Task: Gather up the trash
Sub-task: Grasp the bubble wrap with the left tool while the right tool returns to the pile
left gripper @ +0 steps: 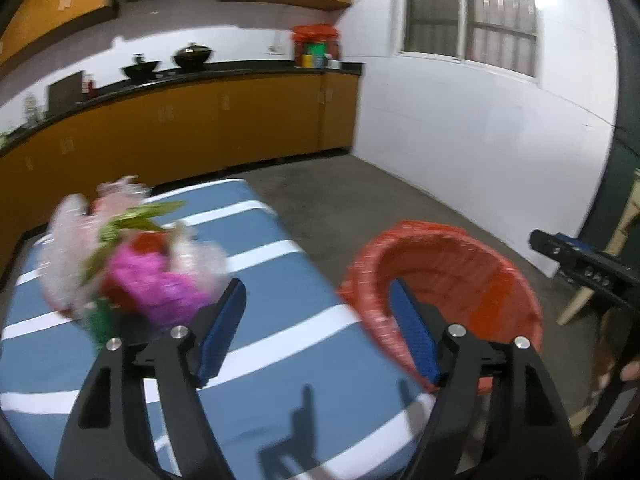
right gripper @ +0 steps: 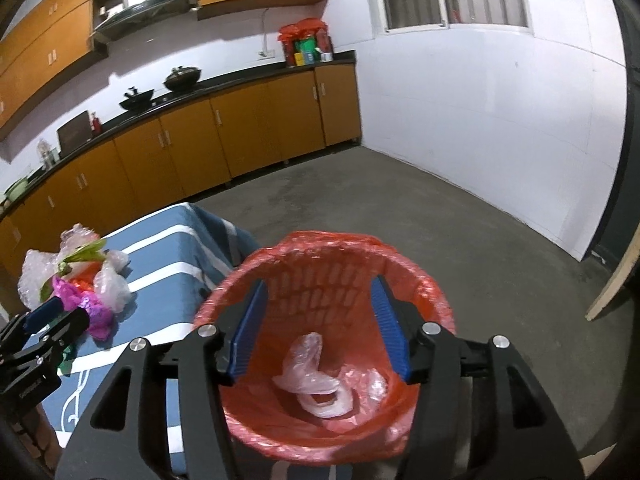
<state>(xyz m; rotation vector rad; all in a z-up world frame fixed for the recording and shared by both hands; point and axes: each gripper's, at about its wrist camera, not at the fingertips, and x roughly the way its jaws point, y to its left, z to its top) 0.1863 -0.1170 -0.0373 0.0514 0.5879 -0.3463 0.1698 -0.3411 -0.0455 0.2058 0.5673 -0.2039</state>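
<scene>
- Here, left tongs spread wide over the blue-and-white striped worktop, nothing between the blue pads.
- Just left of them, in the left middle of the left wrist view: a blurred trash pile of clear plastic, magenta, red and green scraps, lying on the worktop and touching or nearly touching the left pad; cannot tell which.
- At lower right of that view: a red basket lined with a red bag, beside the worktop's edge, partly behind the right finger.
- In the right wrist view, right tongs parted above the basket's mouth, empty, each pad near the rim on its own side.
- Down in the basket's bottom, lower centre: crumpled clear plastic on the red liner.
- At far left of the right wrist view: the other tongs, tips beside the magenta part of the pile.
- Across the background, upper left: orange cabinets, two dark woks on the black countertop.
</scene>
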